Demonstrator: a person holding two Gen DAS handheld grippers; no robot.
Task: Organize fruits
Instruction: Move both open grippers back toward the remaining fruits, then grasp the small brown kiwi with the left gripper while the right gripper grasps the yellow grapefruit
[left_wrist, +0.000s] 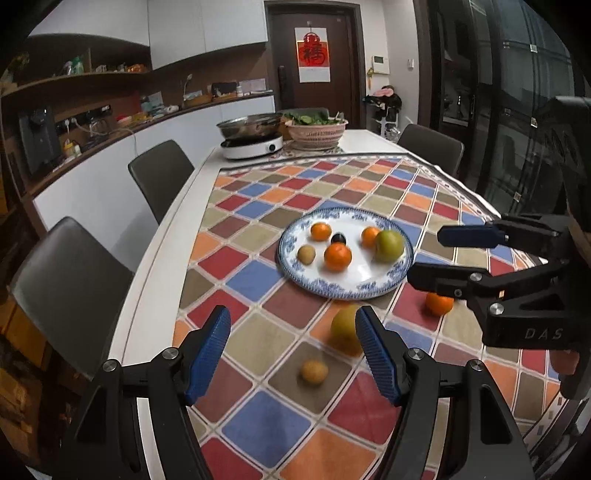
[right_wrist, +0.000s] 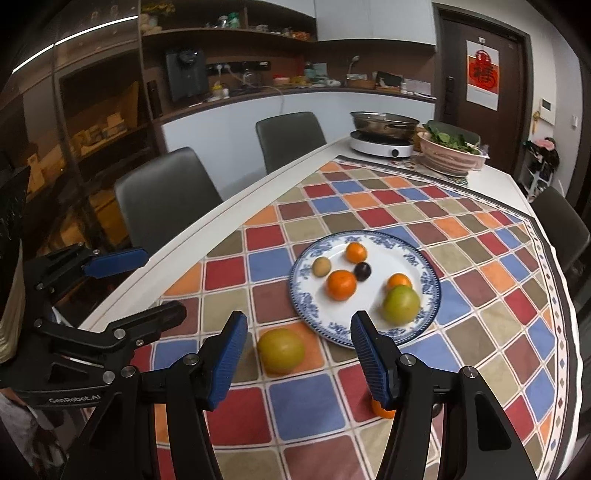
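The left tool (left_wrist: 293, 349) hung open over a small brown fruit (left_wrist: 314, 372) and yellow-green fruit (left_wrist: 345, 328) on the tabletop (left_wrist: 155, 258), beside the fruit-filled plate (left_wrist: 369, 273); the right tool (right_wrist: 298, 358) was open too, empty.

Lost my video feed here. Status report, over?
Left gripper and right gripper open, empty. Six fruits on plate; yellow-green fruit, small tan fruit, orange on cloth. Nothing blocking.

Four oranges (left_wrist: 337, 257), two green fruits (left_wrist: 389, 245), two small tan fruits (left_wrist: 306, 254) — one dark plum (left_wrist: 338, 238), one plate (left_wrist: 369, 288).
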